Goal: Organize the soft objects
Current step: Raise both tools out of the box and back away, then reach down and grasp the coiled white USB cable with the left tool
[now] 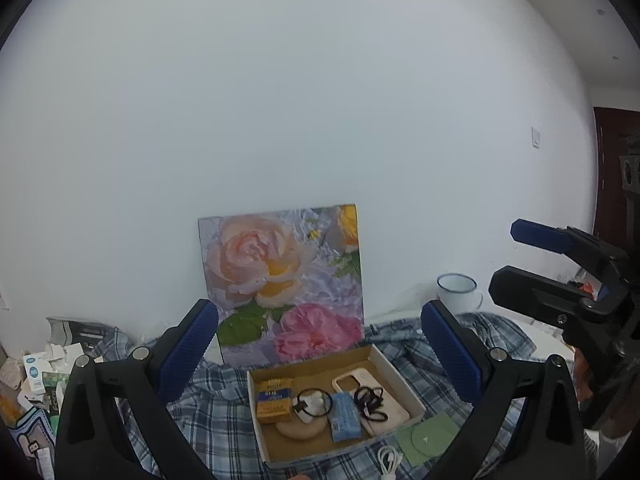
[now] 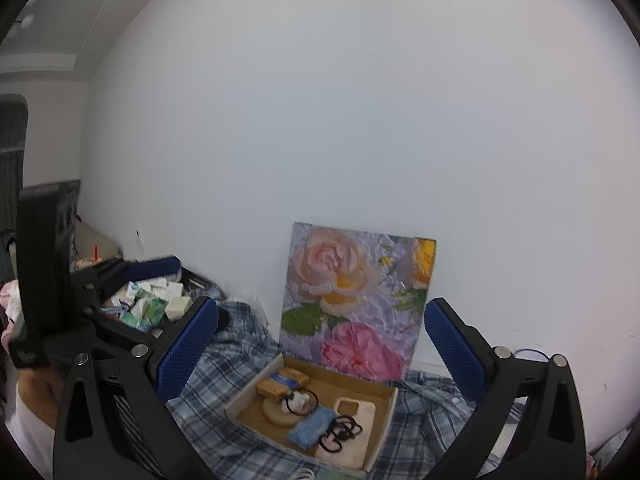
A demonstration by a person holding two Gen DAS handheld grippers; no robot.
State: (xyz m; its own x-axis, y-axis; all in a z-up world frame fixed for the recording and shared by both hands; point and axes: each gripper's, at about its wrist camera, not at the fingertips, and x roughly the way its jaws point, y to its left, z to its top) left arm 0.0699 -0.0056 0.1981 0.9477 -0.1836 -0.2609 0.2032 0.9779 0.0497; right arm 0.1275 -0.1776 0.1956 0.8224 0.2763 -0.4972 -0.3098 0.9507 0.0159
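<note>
**Left wrist view: both hand-held grippers wide open above the box**

The left hand-held gripper (image 1: 320, 364) hangs with its jaws spread wide, holding nothing; so does the right hand-held gripper (image 2: 322, 356). Below lies a cardboard box (image 1: 394, 376) on a plaid cloth (image 1: 216, 412), containing black hair ties (image 1: 370, 400), a blue packet (image 1: 344, 418) and a phone case (image 1: 352, 384). Behind stands a rose painting (image 1: 284, 280).

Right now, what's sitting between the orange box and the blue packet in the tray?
A black hair tie looped around something small and white lies between the orange box and the blue packet, resting on a round beige pad. Both wrist views show it.
</note>
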